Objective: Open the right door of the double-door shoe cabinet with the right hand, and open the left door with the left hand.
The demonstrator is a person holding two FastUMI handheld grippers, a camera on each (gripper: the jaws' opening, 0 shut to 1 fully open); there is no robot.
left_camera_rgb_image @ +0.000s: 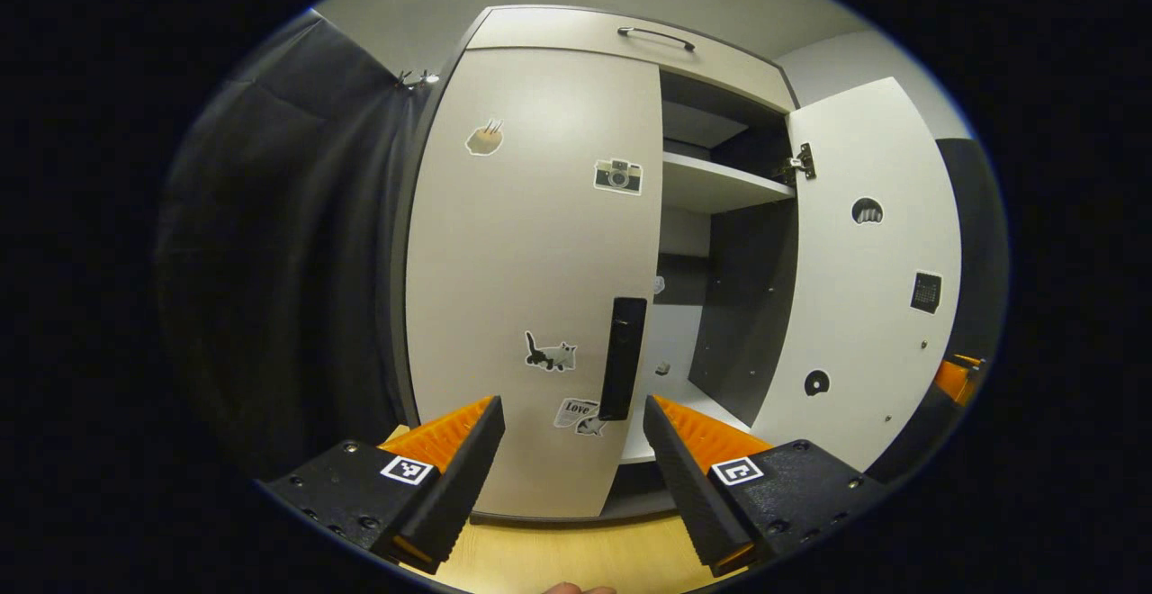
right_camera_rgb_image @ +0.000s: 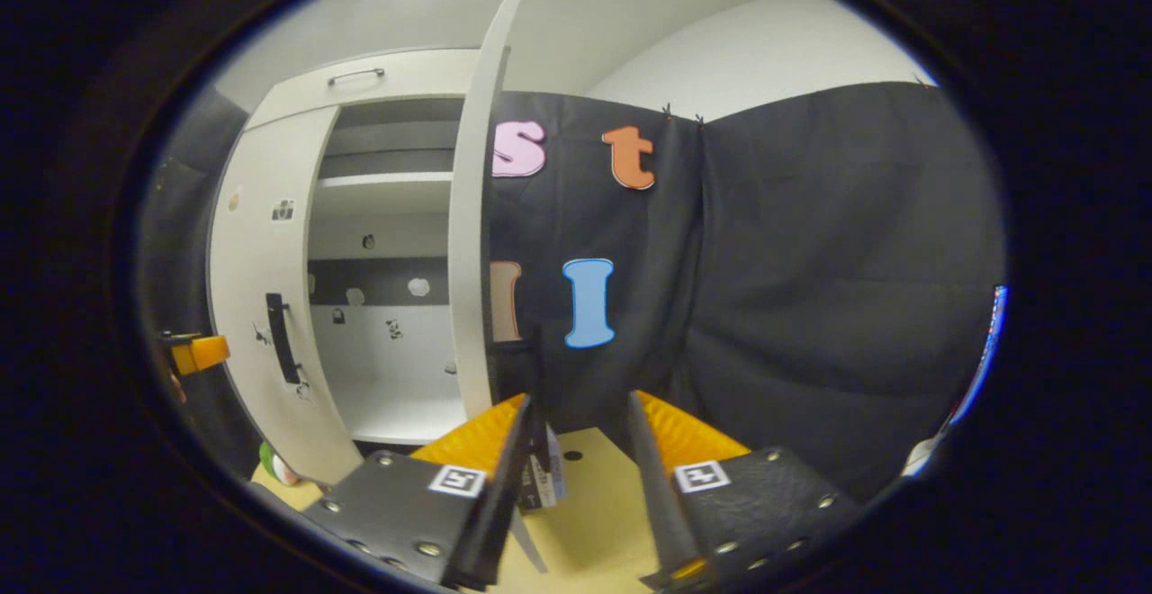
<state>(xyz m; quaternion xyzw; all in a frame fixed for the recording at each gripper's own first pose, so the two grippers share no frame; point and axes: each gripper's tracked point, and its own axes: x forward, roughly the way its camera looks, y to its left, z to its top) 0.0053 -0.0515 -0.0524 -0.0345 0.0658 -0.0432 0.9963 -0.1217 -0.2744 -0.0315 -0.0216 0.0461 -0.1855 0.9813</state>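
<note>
The shoe cabinet's left door [left_camera_rgb_image: 531, 261] is closed, pale with several stickers, and has a black vertical handle [left_camera_rgb_image: 623, 358] at its right edge. My left gripper [left_camera_rgb_image: 573, 418] is open just short of that handle, which appears between the fingertips but farther off. The right door [left_camera_rgb_image: 864, 279] stands swung wide open. In the right gripper view it is seen edge-on [right_camera_rgb_image: 472, 243]. My right gripper [right_camera_rgb_image: 576, 418] is open beside that door's lower edge, holding nothing. The left gripper [right_camera_rgb_image: 198, 353] shows at the far left near the left door [right_camera_rgb_image: 261, 324].
Inside the cabinet are a white shelf [left_camera_rgb_image: 720, 184] and a white bottom board [right_camera_rgb_image: 396, 414]. A drawer with a metal handle [left_camera_rgb_image: 655, 36] tops the cabinet. Black cloth [right_camera_rgb_image: 810, 288] hangs on both sides. The floor [left_camera_rgb_image: 576, 553] is light wood. A small green and red object [right_camera_rgb_image: 274, 463] lies by the cabinet's foot.
</note>
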